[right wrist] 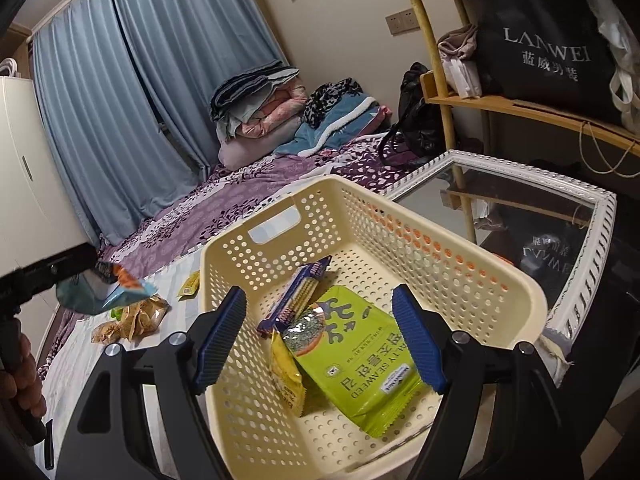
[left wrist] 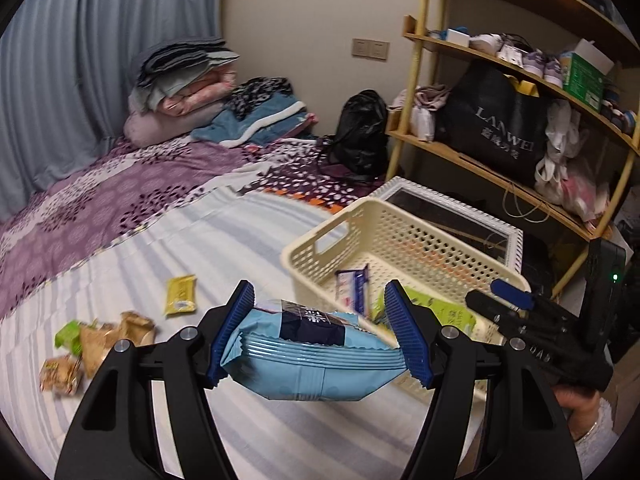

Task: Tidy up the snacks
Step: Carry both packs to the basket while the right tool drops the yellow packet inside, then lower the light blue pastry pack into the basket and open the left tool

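One puffy light-blue foil snack bag (left wrist: 308, 354) with a dark label patch, pinched at both crimped ends between the ribbed blue pads of the left gripper (left wrist: 318, 334), clear of the striped bedsheet (left wrist: 224, 240) and just short of the cream perforated plastic basket (left wrist: 316, 258). Air-filled and slippery by the look of it; squeezed ends bowing inward, so a slip or twist on the way over the rim seems possible (a clipped wall could also nudge the basket toward the bed's edge). Already inside the basket: flat lime-green seaweed packet (right wrist: 356, 360), small yellow sachet (right wrist: 286, 376), long blue-purple wafer packet (right wrist: 296, 294). Above them, right gripper (right wrist: 320, 340) with jaws spread and nothing between. Still loose on the sheet: yellow sachet (left wrist: 181, 295), crumpled tan and green wrappers (left wrist: 94, 340). Beyond, white-framed glass side table (right wrist: 592, 240) hard beside the basket, wooden shelf unit (left wrist: 500, 184) behind.
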Demonstrator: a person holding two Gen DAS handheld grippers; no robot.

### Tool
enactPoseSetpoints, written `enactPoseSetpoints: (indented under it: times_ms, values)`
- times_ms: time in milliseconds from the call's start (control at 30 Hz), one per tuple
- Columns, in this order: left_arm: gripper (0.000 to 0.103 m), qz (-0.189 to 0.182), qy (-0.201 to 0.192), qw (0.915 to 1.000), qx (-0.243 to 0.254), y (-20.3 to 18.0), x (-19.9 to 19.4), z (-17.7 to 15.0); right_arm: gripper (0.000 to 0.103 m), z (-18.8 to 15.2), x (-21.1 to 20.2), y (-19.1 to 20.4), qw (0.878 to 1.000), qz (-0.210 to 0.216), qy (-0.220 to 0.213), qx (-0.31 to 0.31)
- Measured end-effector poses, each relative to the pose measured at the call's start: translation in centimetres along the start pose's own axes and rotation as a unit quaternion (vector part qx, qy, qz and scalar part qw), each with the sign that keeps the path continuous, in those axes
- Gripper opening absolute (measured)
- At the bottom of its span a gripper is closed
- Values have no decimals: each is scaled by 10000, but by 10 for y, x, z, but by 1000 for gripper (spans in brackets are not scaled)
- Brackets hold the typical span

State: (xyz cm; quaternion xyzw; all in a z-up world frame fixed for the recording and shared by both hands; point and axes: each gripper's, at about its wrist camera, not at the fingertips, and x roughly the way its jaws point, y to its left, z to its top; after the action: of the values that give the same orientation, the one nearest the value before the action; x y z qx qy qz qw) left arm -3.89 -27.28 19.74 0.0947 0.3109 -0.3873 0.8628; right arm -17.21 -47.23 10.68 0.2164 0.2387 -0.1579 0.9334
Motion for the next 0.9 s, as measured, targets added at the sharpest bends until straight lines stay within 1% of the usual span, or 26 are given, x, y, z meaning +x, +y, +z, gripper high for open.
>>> enactPoseSetpoints:
  times_ms: [233, 333, 367, 433, 467, 500, 600, 867, 900]
  values:
    - [69, -447, 43, 9986, 296, -41, 35, 22, 75, -1, -1, -12, 9999, -36, 24, 107]
    - [69, -614, 103, 9975, 347, -52, 50, 26, 75, -2, -1, -15, 9999, -44, 26, 136]
    - [70, -672, 131, 9970, 355, -55, 55, 28, 75, -2, -1, -16, 9999, -67, 14, 120]
    - [75, -783, 211, 9962, 321, -59, 67, 29, 75, -3, -2, -16, 9999, -114, -1, 98]
    - [85, -778, 245, 9962, 289, -60, 71, 29, 75, -3, -2, -17, 9999, -115, -1, 98]
    - [89, -758, 251, 9965, 259, -60, 73, 29, 75, -3, -2, -17, 9999, -113, -3, 107]
    - [89, -718, 269, 9969, 187, -56, 77, 29, 75, -2, -3, -17, 9998, -118, -12, 131]
    - [90, -503, 271, 9984, -3, -33, 71, 26, 75, 0, -3, -5, 10000, -27, -34, 72]
    - [92, -481, 274, 9985, -11, -31, 70, 26, 75, 1, -3, -3, 10000, -14, -36, 55]
